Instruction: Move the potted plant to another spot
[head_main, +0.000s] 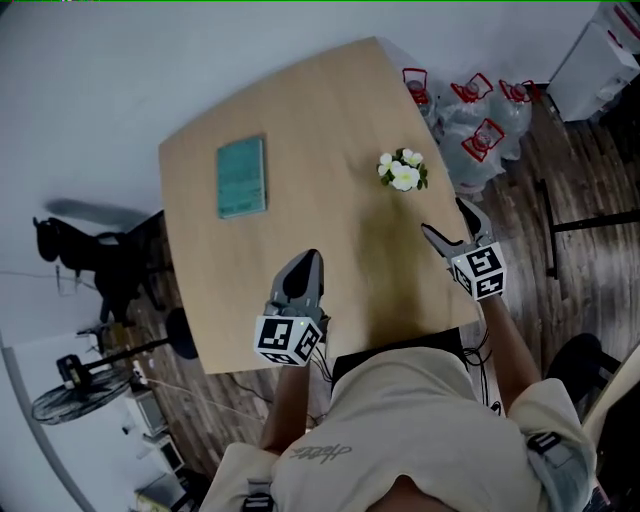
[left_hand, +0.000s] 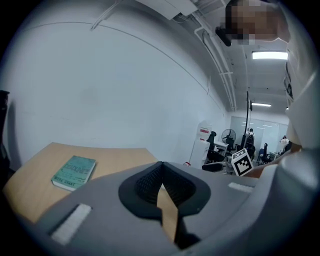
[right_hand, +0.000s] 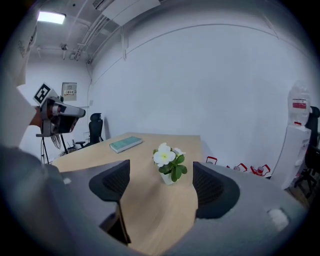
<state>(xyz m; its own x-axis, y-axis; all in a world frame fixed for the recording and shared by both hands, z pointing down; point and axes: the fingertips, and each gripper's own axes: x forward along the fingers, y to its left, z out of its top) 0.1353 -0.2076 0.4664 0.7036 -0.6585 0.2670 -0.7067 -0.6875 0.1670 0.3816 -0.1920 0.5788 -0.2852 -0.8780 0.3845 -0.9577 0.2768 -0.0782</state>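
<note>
With the potted plant standing near the table's edge at eleven o'clock of the wide-open, empty right gripper, the person is best advancing slowly, centring the pot low beneath the blooms before closing, while the left gripper is idling, closed on nothing.

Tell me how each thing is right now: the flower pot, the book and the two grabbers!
Potted plant: upright on the table, not held.
Book: closed, lying flat on the table.
Left gripper: jaws together, nothing in them.
Right gripper: jaws apart, empty, pointed at the potted plant but short of it.
</note>
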